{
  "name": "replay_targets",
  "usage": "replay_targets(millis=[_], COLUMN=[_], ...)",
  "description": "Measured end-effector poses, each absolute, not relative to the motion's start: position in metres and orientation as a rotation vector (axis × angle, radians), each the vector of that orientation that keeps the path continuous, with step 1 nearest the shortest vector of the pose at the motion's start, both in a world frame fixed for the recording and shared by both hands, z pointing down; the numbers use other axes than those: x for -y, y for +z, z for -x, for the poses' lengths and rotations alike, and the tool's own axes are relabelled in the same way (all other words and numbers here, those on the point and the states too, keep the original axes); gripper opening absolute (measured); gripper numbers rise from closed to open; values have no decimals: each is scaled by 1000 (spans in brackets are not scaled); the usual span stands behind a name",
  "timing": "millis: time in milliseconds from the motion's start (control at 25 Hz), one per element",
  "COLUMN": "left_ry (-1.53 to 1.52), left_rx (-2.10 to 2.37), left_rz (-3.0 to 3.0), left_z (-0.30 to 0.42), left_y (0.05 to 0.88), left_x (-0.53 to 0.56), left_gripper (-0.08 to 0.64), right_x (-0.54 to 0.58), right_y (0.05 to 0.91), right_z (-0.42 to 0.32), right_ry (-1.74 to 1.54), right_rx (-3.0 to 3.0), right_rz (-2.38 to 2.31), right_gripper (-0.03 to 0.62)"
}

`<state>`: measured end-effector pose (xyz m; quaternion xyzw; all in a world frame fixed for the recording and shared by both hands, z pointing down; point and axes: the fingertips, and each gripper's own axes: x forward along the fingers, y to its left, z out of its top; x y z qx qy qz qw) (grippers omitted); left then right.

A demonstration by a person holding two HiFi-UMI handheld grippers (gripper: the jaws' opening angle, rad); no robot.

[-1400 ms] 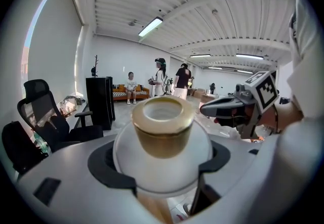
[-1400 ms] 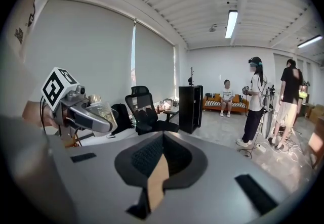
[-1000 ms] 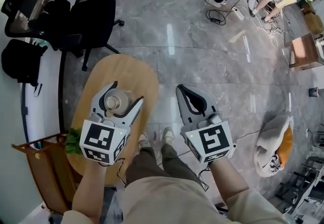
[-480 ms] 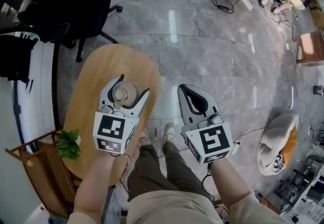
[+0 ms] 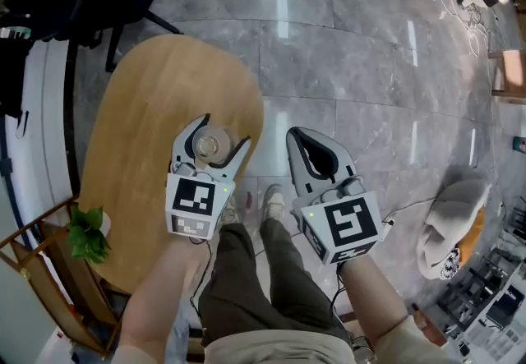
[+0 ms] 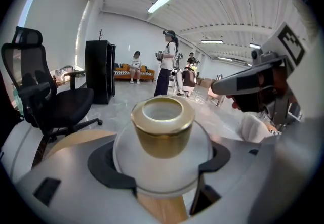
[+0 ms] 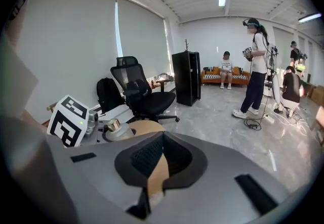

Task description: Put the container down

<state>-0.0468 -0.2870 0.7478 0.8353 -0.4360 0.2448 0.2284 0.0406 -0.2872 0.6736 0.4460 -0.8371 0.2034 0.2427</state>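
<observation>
My left claw [image 5: 223, 134] grips the gold-capped container [image 5: 211, 145] by the desk's [image 5: 148, 108] right edge, seemingly still airborne, so releasing early could topple it off; my right claw [image 5: 297, 140] is clenched, empty.

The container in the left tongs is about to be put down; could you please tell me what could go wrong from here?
1. The container hangs in the left tongs over the table close to its right edge; set down there, it might tip off onto the floor.
2. Its body looks round and smooth, so it may slip or roll as the tongs open.
3. Its height above the wood is unclear; an early release could drop it.
</observation>
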Motion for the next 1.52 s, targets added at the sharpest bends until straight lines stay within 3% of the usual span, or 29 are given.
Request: replay_targets(millis=[720,1280,1520], left_ry=[899,1032,946], left_rx=[1125,1228,1197], left_rz=[-2267,-2312,-2268], left_z=[36,40,39], left_y=[929,955,940], left_x=[244,226,219], left_gripper=[334,334,359], right_x=[253,235,233], right_y=[839,859,841], right_z=[-23,-22,-24], right_ry=[634,659,658], right_rx=[2209,2194,2194], right_rz=[-1046,-996,-1004], right_gripper=[-5,-5,-5])
